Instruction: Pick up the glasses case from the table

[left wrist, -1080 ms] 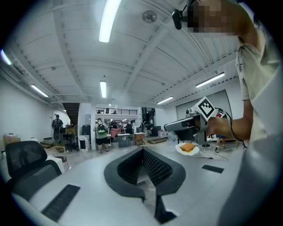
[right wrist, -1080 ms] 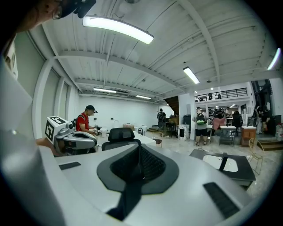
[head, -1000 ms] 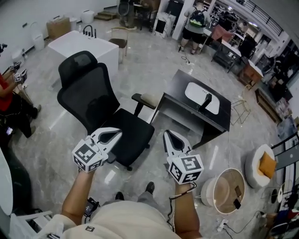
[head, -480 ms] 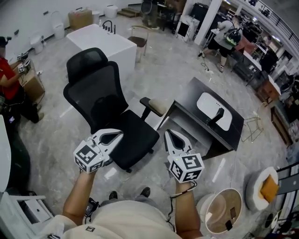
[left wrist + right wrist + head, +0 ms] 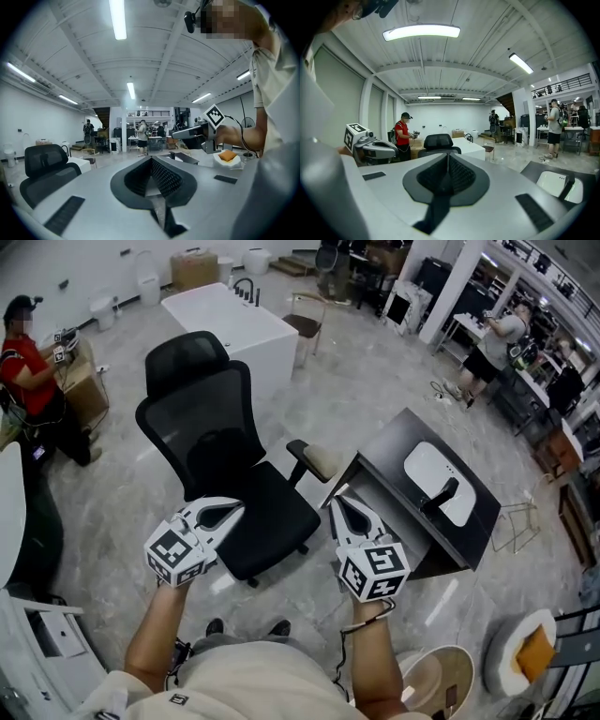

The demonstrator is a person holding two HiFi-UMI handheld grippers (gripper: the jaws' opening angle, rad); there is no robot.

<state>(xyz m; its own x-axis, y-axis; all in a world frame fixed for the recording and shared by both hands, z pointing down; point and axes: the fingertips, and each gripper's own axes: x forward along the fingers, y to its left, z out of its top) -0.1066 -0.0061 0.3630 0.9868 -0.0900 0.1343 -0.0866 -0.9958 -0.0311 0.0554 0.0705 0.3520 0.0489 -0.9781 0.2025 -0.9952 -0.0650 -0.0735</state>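
A black table [image 5: 389,460] stands on the floor ahead and to the right. On it lies a white oval thing [image 5: 433,474] with a black piece [image 5: 446,495] on top; which of them is the glasses case I cannot tell. The right gripper view shows the white oval thing [image 5: 555,183] low at the right. My left gripper [image 5: 239,506] is shut and empty, held over the office chair. Close to the table's near corner, my right gripper [image 5: 337,506] is also shut and holds nothing. Both sets of jaws meet at their tips in their own views, the left gripper [image 5: 151,160] and the right gripper [image 5: 447,155].
A black office chair [image 5: 220,456] stands straight ahead, left of the table. Behind it is a white counter [image 5: 234,320] with a black tap. A person in red [image 5: 33,371] stands far left. A round white seat with an orange cushion [image 5: 527,652] is at the bottom right.
The head view has swung: the black table has slid right and lower in the picture, and the person in red has come further into view. Both grippers stay shut.
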